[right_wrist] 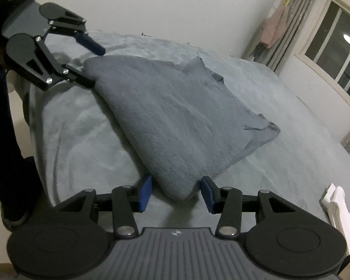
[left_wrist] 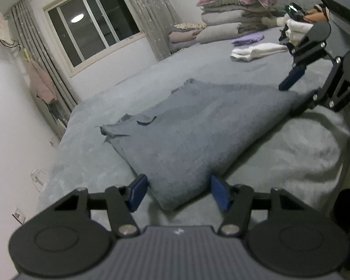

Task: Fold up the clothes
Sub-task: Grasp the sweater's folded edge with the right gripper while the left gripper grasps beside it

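A folded grey-blue garment (left_wrist: 198,135) (right_wrist: 175,116) lies flat on the grey bed cover (left_wrist: 88,163). In the left wrist view my left gripper (left_wrist: 179,193) stands open, and the garment's near corner lies between its blue pads (left_wrist: 138,192). The right wrist view shows that gripper (right_wrist: 94,66) at the top left, one finger above the cloth and one at its edge. My right gripper (right_wrist: 176,193) is open around the other near corner, with small gaps at both pads. From the left wrist it (left_wrist: 289,99) shows at the right, astride the garment's edge.
Folded white clothes (left_wrist: 256,51) (right_wrist: 340,212) and a purple garment (left_wrist: 247,39) lie further along the bed. Stacked quilts and pillows (left_wrist: 233,11) sit at its head, near the window (left_wrist: 91,23). A person's dark trouser leg (right_wrist: 9,163) stands beside the bed's edge.
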Demonstrator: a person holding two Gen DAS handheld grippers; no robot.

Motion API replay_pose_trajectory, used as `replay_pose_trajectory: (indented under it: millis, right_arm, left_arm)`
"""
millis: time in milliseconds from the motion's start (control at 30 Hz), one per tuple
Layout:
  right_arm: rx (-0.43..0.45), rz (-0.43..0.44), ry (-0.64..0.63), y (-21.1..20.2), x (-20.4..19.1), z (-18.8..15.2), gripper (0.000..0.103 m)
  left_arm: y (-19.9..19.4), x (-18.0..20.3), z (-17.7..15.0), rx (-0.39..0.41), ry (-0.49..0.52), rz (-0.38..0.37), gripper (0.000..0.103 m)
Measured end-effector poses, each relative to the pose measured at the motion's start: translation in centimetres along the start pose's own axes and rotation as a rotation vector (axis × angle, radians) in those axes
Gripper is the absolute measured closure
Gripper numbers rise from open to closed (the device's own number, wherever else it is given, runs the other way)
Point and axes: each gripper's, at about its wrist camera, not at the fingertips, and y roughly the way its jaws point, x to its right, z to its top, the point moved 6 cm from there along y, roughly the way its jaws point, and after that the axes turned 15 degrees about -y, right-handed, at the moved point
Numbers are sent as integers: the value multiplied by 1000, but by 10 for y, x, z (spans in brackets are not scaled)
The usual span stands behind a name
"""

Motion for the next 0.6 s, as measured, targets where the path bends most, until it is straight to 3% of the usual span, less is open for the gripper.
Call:
replay_pose_trajectory:
  millis: [167,267,367,500,600]
  right_arm:
    - [-7,4,14,2,1,-1,59]
    - [-12,12,35,1,2,-2,59]
    - [-18,19,54,2,3,-4,61]
    - [-23,24,57,3,2,-3,66]
    - [-26,27,66,4,3,-3,76]
  left_arm:
    - [5,-1,-4,-15,21,10,47]
    - [8,-3,-5,-32,17,8,59]
    - [8,-5,-5,-37,25,-1,63]
    - [9,-8,-4,-39,26,-10,65]
    - [11,-8,-4,-48,25,-11,69]
